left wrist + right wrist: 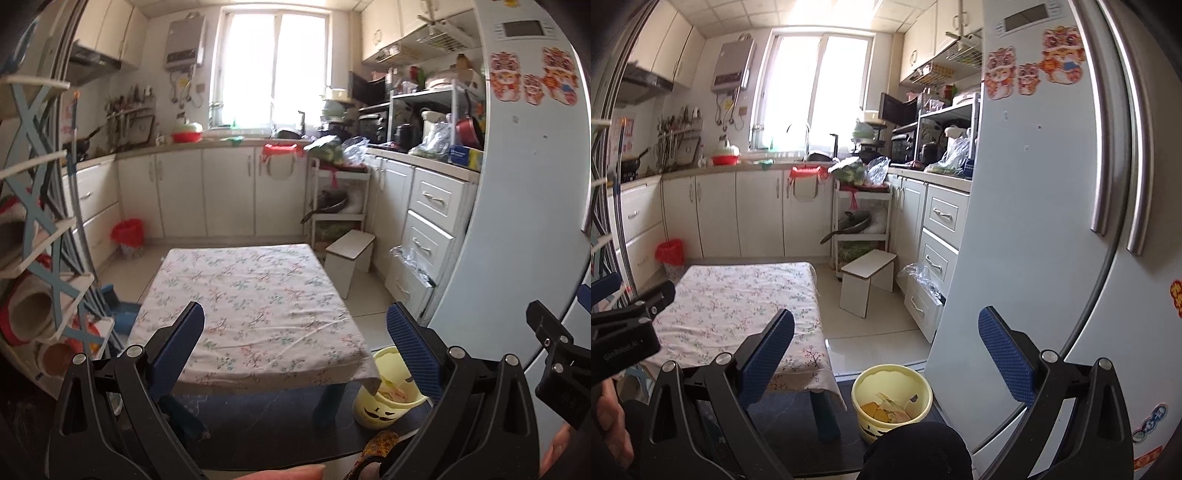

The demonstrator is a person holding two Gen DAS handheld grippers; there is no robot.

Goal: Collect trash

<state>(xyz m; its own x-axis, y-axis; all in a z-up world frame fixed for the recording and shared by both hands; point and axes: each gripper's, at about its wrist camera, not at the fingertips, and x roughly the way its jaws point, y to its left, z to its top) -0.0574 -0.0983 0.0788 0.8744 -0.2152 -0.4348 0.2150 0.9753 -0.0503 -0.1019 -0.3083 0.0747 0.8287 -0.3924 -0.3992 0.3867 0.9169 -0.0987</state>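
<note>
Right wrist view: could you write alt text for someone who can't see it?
An open, empty two-finger gripper points into a small kitchen, above a yellow bucket holding scraps on the floor. A low table with a floral cloth stands left of the bucket, a white fridge right, and the other gripper shows at the left edge.

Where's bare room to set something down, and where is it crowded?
The floral tablecloth is bare edge to edge. Floor tiles between the table, white stool and yellow bucket are free. The right counter and white trolley are crowded.
</note>
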